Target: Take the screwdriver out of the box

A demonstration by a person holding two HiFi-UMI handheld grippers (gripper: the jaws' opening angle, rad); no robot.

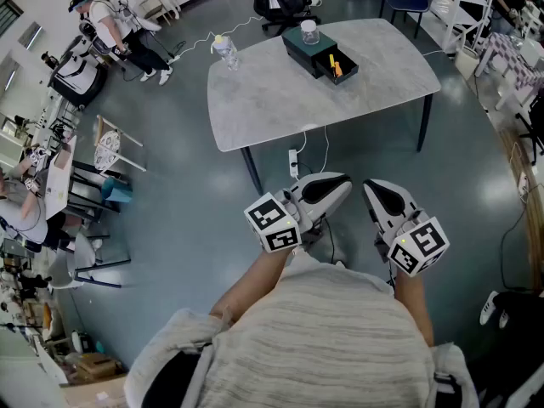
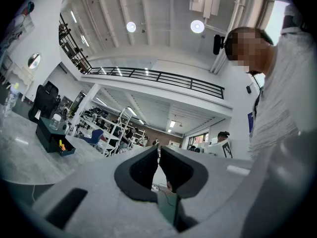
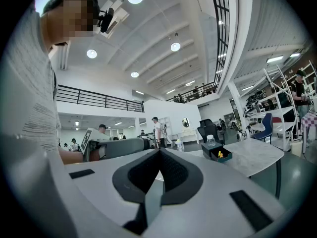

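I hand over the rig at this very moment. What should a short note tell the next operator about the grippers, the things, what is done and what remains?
Left gripper: shut, empty, held close to the body.
Right gripper: shut, empty, beside the left one.
Both are short of the table, not over it.
The box stands on the far part of the table with a jar on top. Its drawer is open, and the screwdriver lies inside.
Done: nothing on the screwdriver yet.
Left: step up to the table, open one gripper, grip the screwdriver and lift it out.
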